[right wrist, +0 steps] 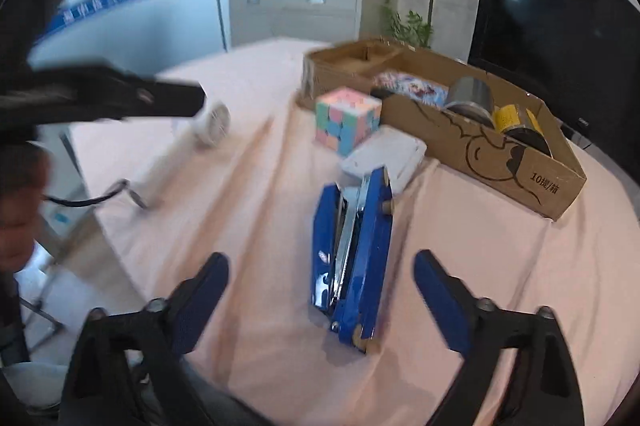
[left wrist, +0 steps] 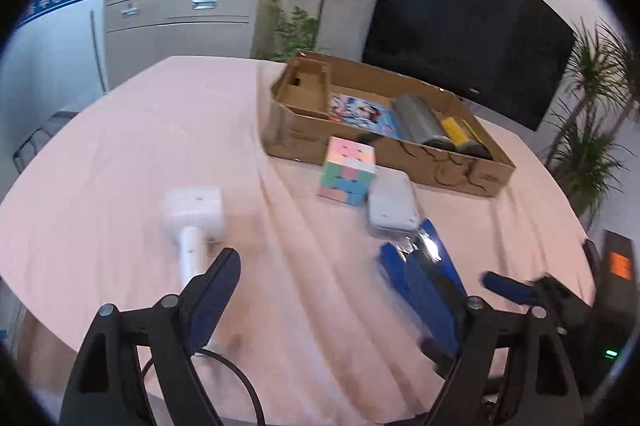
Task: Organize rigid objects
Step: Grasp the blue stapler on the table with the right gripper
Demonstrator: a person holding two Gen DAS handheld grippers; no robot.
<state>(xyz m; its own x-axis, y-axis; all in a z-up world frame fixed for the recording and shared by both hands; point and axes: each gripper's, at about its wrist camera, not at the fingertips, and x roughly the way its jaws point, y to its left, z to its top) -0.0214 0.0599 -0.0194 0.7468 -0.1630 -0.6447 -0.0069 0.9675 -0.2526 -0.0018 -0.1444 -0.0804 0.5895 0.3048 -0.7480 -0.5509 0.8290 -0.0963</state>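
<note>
My right gripper (right wrist: 320, 290) hangs spread wide, empty, the blue stapler (right wrist: 352, 258) dead ahead at twelve o'clock on the pink cloth (right wrist: 256, 210). I'd straddle its narrow sides squarely, then close. The cardboard box (right wrist: 520, 162) waits at one o'clock. My left gripper (left wrist: 340, 278) is also spread, holding nothing; motion blur smears its far finger.

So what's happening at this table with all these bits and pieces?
A person is tidying loose objects into a cardboard box with two tools. The right hand-held gripper is open around a blue stapler, not gripping it. The left hand-held gripper is open and empty. A pastel cube and white case wait outside the box.
</note>
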